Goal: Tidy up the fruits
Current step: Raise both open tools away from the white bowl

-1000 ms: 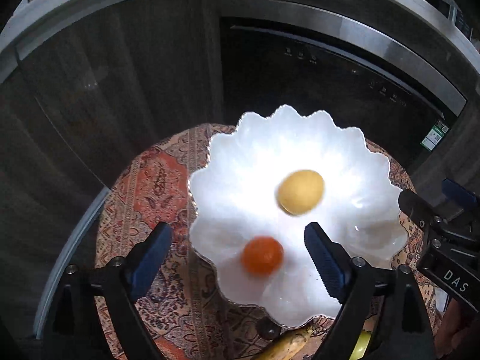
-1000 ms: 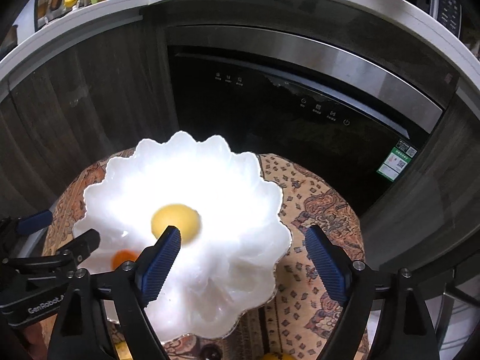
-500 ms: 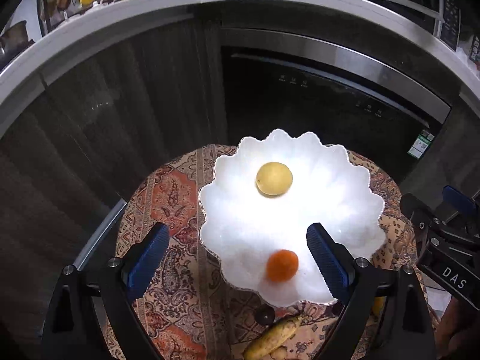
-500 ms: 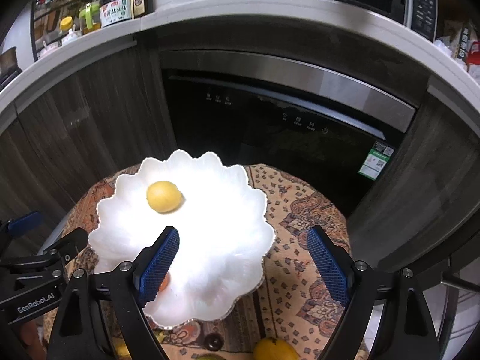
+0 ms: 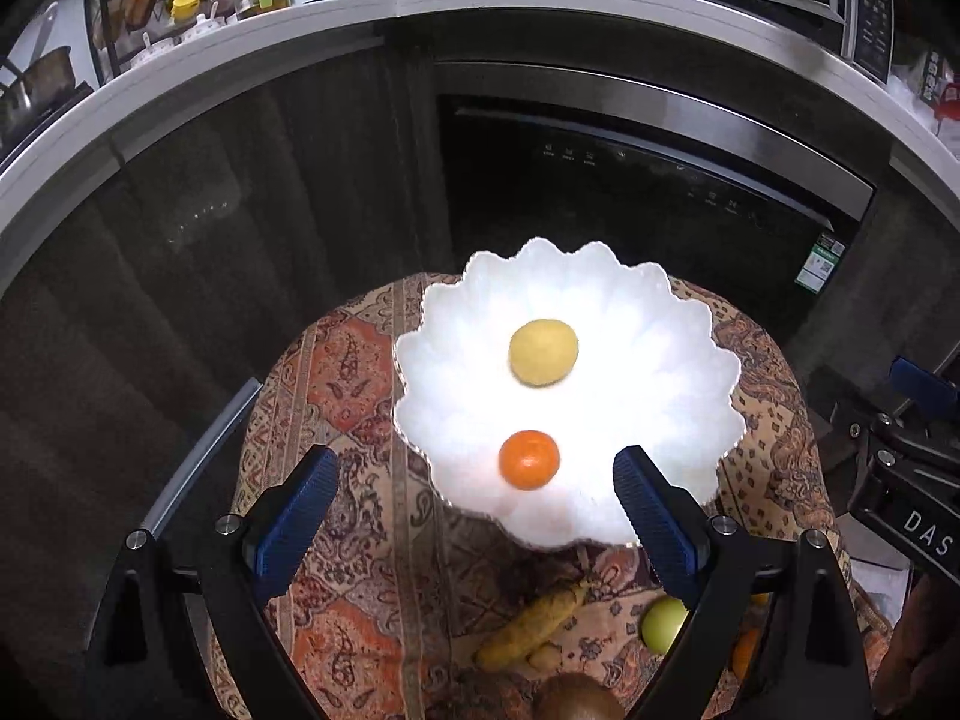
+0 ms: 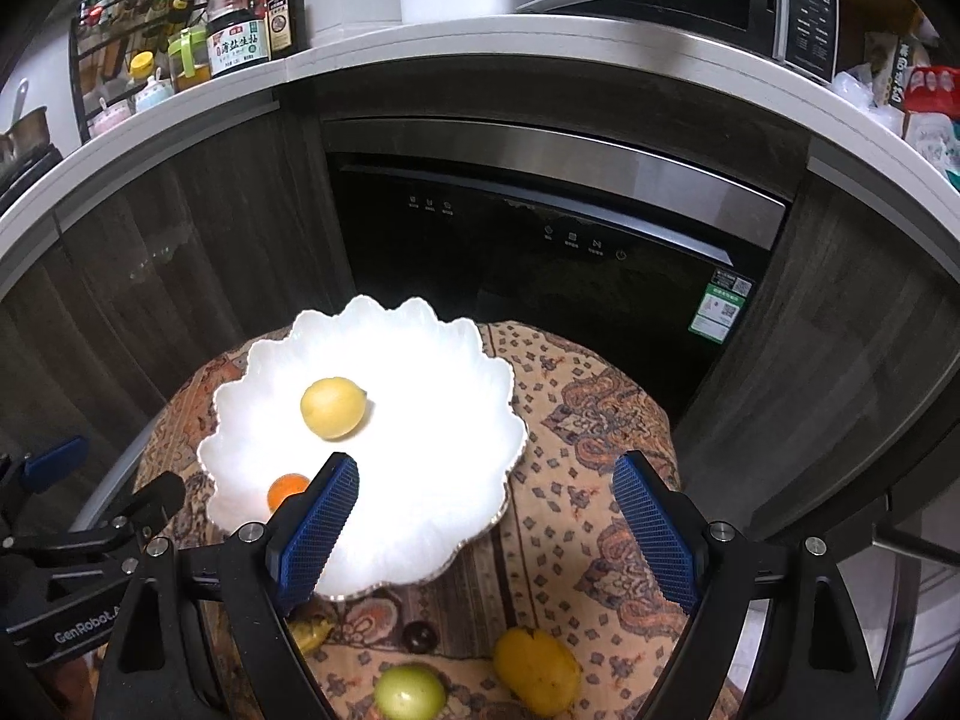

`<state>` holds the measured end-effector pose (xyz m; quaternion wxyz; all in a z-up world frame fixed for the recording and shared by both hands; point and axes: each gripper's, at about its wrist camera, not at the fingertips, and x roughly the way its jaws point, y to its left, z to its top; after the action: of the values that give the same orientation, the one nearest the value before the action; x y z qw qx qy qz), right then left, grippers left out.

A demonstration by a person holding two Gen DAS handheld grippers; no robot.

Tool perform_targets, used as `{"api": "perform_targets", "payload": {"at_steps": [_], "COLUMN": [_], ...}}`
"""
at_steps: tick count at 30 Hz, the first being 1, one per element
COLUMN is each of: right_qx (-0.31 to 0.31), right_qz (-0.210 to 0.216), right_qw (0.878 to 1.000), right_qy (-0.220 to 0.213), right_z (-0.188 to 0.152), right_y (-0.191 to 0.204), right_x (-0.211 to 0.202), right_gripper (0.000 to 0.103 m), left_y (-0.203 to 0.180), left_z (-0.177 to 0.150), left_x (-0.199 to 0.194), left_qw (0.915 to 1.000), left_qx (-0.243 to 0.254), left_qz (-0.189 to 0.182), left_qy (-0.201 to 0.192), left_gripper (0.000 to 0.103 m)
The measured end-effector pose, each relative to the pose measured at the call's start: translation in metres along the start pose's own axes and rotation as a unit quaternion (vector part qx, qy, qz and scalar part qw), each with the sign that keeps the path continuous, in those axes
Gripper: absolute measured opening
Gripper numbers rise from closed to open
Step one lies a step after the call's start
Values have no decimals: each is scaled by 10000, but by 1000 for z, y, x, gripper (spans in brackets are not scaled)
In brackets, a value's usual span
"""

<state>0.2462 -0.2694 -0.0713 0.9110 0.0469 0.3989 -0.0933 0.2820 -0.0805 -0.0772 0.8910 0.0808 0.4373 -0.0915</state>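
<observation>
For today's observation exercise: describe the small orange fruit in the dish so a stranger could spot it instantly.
Find the round table with the patterned cloth and the white scalloped dish on it. Two fruits lie inside; the small orange fruit sits near the rim closest to the cameras. Its neighbour, the yellow fruit, is paler and larger.

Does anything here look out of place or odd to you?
Nothing is spilled or broken. The white dish holds only a lemon and an orange; the banana and green fruit lie loose on the cloth.

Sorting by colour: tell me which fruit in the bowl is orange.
The small round orange nearer the grippers; the other fruit in the bowl, the lemon, is pale yellow.
</observation>
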Motion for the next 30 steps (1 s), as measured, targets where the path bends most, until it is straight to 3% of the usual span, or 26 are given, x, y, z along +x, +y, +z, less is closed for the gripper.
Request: {"api": "perform_targets", "payload": {"at_steps": [30], "right_qx": [64], "right_qz": [-135], "right_qw": [9988], "right_qy": [462], "right_z": [-103], "right_y": [-23], "right_x": [-21], "right_gripper": [88], "left_y": [-26], "left_z": [-105], "left_x": [-13], "left_qw": [9991], "left_qx": [221], "left_qz": [-96], "left_qy": [342], "left_gripper": [94]}}
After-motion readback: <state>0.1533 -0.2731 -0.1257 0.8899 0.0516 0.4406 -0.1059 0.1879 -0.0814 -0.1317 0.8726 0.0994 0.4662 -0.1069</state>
